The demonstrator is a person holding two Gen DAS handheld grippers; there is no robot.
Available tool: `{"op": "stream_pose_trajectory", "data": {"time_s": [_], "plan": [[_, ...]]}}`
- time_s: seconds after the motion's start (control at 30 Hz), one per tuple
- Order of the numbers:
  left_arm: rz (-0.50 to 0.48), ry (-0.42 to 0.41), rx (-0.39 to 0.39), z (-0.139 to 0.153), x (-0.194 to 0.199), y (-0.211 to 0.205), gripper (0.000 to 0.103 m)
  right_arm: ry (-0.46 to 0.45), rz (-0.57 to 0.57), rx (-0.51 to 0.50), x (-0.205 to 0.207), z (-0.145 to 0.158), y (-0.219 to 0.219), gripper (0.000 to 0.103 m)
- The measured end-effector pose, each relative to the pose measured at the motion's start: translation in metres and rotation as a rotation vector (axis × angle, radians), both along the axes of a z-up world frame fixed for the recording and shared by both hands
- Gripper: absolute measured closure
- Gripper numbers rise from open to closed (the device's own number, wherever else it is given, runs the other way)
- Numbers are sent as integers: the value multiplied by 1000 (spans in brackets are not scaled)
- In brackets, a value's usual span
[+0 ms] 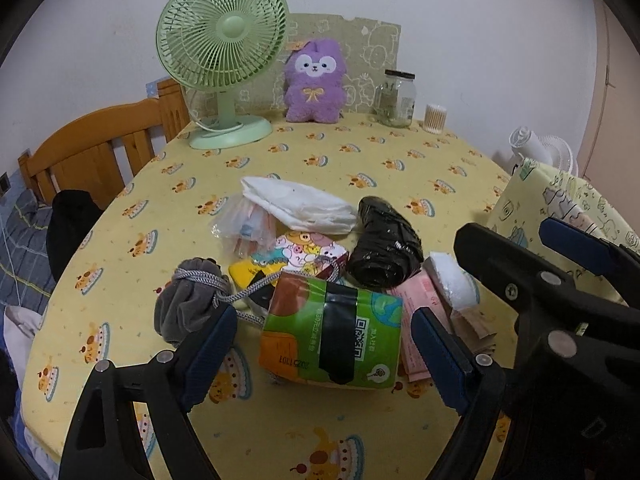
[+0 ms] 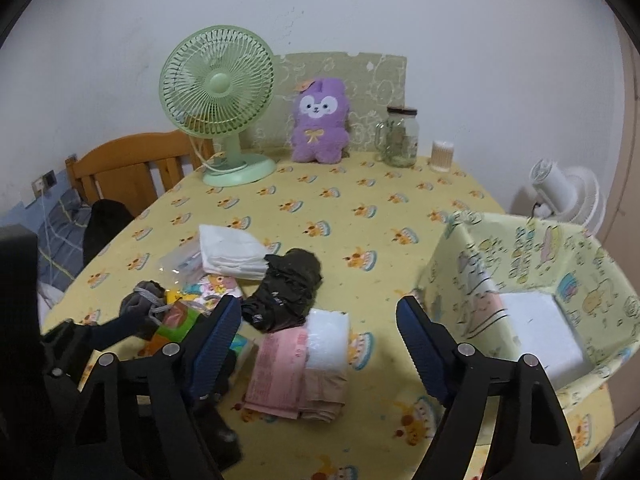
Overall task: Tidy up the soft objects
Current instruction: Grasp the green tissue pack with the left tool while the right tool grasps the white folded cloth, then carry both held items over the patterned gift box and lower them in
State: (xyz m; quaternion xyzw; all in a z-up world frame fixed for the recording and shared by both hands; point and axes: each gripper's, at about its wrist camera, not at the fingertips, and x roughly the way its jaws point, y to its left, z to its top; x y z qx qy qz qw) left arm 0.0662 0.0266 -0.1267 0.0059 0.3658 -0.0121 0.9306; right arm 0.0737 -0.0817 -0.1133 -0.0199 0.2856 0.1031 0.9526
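Note:
A pile of soft items lies mid-table: a green tissue pack (image 1: 332,340), a grey drawstring pouch (image 1: 188,300), a black bag bundle (image 1: 384,244) (image 2: 284,292), a folded white cloth (image 1: 296,204) (image 2: 232,256), a cartoon pack (image 1: 308,250), a pink pack (image 2: 280,372) and a white bubble-wrap pad (image 2: 328,340). My left gripper (image 1: 324,352) is open, its fingers either side of the tissue pack. My right gripper (image 2: 316,344) is open above the pink pack and pad. A patterned open box (image 2: 532,280) stands at right.
A green fan (image 1: 224,60), a purple plush (image 1: 314,80), a glass jar (image 1: 394,98) and a cotton-swab tub (image 1: 435,118) stand along the table's far edge (image 1: 336,122). A wooden chair (image 1: 100,148) is at left. A white fan (image 2: 564,196) stands beyond the box.

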Motion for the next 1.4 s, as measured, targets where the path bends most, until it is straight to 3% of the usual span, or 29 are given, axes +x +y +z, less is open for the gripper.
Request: {"op": "stream_pose_trajectory", "data": {"time_s": [0.2, 0.47, 0.63, 0.9, 1.4], "plan": [[-9, 23, -49, -8, 2, 2, 18, 52, -17, 8, 12, -16, -2, 27], [8, 53, -19, -22, 7, -2, 24, 162, -50, 28, 29, -42, -9, 39], [15, 58, 8, -25, 8, -7, 27, 240, -45, 56, 40, -56, -12, 53], [16, 51, 27, -23, 8, -12, 30, 237, -3, 80, 35, -54, -6, 75], [1, -35, 21, 17, -11, -21, 30, 139, -11, 66, 15, -15, -8, 77]]}}
